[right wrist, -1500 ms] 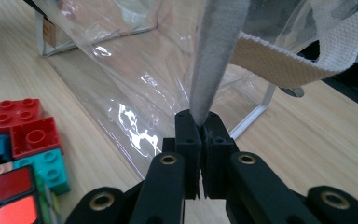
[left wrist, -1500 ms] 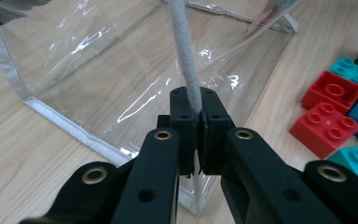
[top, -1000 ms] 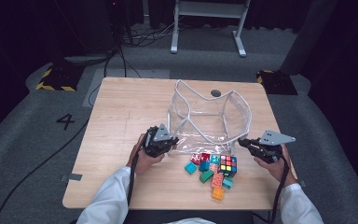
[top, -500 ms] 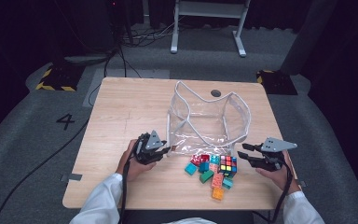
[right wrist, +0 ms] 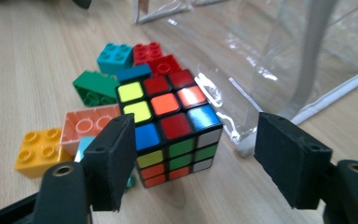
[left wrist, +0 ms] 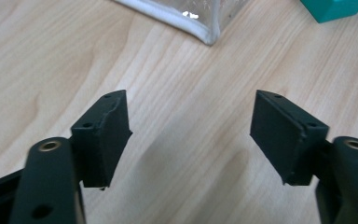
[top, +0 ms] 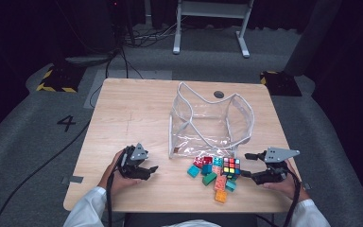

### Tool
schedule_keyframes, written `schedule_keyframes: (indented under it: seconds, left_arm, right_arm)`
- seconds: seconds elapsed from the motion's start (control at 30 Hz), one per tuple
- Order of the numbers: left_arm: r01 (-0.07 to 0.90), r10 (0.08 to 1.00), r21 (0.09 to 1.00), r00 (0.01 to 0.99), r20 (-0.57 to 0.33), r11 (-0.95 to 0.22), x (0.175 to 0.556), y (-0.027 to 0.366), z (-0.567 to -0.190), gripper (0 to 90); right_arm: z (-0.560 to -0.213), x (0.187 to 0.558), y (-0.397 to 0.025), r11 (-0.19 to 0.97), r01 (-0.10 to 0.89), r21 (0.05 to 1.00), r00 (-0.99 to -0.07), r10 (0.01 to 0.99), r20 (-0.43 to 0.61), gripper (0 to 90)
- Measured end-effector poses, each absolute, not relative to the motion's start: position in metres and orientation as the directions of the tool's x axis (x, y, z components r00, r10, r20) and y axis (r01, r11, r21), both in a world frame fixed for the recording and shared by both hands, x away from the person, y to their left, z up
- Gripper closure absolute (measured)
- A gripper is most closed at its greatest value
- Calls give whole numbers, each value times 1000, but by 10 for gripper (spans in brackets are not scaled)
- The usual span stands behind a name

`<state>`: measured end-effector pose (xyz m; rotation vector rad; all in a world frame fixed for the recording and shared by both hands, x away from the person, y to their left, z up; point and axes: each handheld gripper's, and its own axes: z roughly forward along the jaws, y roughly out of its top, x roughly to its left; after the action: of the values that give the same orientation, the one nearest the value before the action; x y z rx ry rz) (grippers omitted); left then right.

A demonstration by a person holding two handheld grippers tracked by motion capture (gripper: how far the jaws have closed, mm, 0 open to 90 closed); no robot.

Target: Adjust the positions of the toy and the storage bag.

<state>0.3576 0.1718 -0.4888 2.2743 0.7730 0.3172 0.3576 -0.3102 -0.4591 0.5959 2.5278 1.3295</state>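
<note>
Rubik's cube (right wrist: pixel 170 126), scrambled and glossy, sits between the wide-spread jaws of the right hand-held gripper (right wrist: pixel 193 158).

Right hand-held gripper (right wrist: pixel 193 154) gapes wide before the puzzle cube (right wrist: pixel 170 123).

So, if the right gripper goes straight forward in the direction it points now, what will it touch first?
Most likely the puzzle cube. The right gripper is open, and the cube sits just ahead between its jaws, nearer the left one. Depth is hard to judge, but nothing lies in front of the cube; the toy bricks are behind and beside it.
</note>
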Motion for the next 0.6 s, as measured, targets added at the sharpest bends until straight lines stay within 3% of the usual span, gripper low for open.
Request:
schedule_keyframes:
  seconds: [0.23, 0.6]
  left_arm:
    - [497, 639, 669, 768, -42, -553, 355, 183, -501, 173]
    - [493, 650, 678, 759, -29, -545, 356, 184, -503, 133]
  right_arm:
    - [-465, 357, -297, 534, 234, 812, -912, 409, -6, 253]
    - [-476, 368, -280, 561, 206, 802, -923, 383, -30, 240]
